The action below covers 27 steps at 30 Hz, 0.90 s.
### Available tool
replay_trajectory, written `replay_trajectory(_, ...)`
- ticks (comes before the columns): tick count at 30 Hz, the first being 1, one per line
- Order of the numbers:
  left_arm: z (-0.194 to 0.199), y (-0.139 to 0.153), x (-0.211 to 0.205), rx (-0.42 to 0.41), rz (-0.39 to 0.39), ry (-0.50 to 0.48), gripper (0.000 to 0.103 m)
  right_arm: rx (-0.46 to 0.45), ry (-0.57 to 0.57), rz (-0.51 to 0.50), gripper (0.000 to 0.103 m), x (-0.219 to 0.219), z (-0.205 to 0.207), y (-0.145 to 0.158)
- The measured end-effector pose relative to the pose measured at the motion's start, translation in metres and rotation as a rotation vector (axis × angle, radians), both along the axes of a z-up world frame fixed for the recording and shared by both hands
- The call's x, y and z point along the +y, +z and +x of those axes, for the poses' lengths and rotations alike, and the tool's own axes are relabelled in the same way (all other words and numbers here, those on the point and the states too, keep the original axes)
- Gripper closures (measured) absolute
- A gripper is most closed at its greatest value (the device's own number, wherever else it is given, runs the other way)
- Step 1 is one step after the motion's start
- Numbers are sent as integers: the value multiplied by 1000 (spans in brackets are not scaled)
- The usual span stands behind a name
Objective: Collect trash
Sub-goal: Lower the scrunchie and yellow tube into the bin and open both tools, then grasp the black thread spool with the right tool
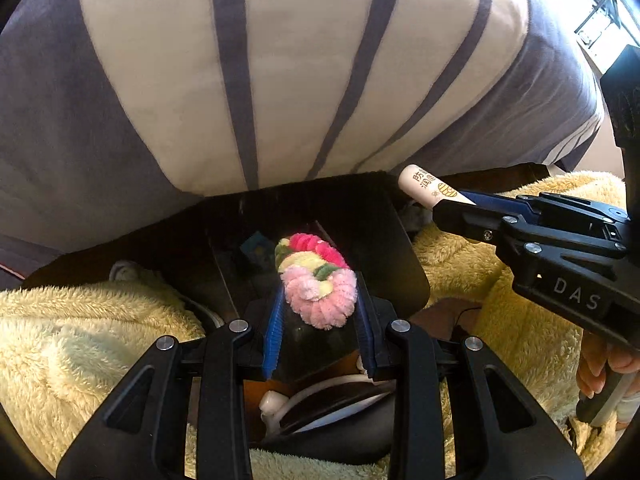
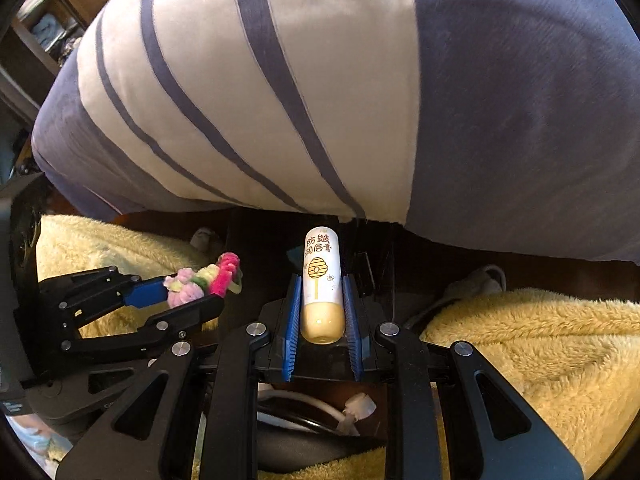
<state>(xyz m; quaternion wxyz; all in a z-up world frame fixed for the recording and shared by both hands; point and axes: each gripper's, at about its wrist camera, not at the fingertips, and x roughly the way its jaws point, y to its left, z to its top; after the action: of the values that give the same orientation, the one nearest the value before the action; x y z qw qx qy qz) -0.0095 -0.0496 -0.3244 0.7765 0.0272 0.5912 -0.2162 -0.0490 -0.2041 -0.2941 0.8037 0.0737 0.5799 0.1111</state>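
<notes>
Fuzzy flower bundle (image 1: 318,280) and lip-balm tube (image 2: 322,286), each clamped in a gripper.
Left gripper (image 1: 320,320) pinches the pink-and-yellow bundle between its jaws; right gripper (image 2: 322,312) grips the cream tube (beehive print), above a black bin (image 1: 392,232).

Two wrist fisheyes, both pitched steeply down, close over a dark bin between yellow fleece

Left wrist view looks along its own fingers (image 1: 320,320) at the black bin (image 1: 400,248), striped pillow (image 1: 280,72) filling the top; right gripper (image 1: 452,210) enters from the right edge. Right wrist view faces the same way from just beside it, left gripper (image 2: 188,294) entering at left. Shared: pillow, bin, yellow fleece blanket (image 2: 540,332), each other's gripper
</notes>
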Motion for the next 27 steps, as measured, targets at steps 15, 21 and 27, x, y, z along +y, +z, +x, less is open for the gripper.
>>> replay_trajectory(15,4,8,10,-11,33,28,41,-38,-79,21,28,-15,3,14)
replay_trajectory(21,6,36,17,-95,38,46,26,-109,-102,15,13,-23,0,39)
replay_trajectory(27,4,76,27,-195,23,60,21,-197,-120,24,11,-33,-2,73)
